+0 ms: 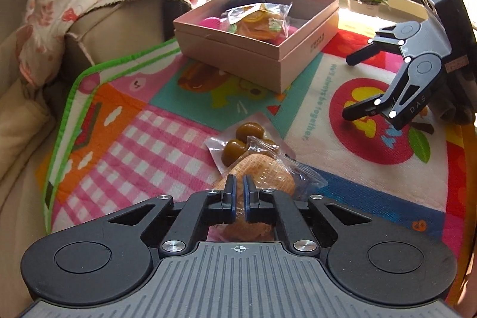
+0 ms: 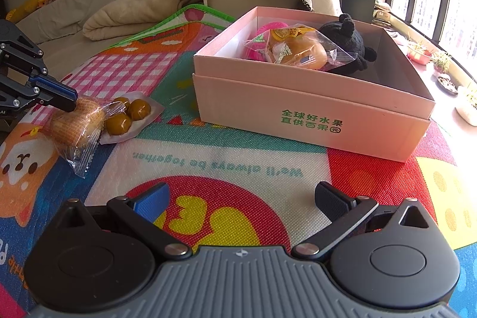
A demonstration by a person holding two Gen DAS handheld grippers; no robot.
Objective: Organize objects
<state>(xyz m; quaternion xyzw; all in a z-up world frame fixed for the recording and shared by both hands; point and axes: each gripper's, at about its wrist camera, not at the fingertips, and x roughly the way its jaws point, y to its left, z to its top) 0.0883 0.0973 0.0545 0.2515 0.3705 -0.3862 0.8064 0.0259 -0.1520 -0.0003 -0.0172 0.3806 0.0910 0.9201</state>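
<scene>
- Left gripper point(image 1: 239, 190) pinched nearly shut on the clear wrapper of the packaged waffle cake point(image 1: 262, 172), low in the left wrist view at about 6 o'clock, on the play mat point(image 1: 155, 139).
- Grip looks like film only, not the cake itself, so could slip out or tear on the way up.
- Pack of brown glazed balls point(image 1: 238, 145) touching the cake at its 12 o'clock, wrappers overlapping; might get dragged along or flipped.
- Right gripper point(image 2: 241, 200) wide open, holding nothing, hovering over the red circle of the mat, well apart from the cake.
- Pink cardboard box point(image 1: 301, 49) up at 12 to 1 o'clock, already holding a bagged bun point(image 2: 298, 49), something pink and a black plush toy point(image 2: 348, 40).
- Tall box wall between here and there; a dangling wrapper could catch the rim.
- Box pretty full on the far side, so a drop there may slide or perch on the bun bag.
</scene>
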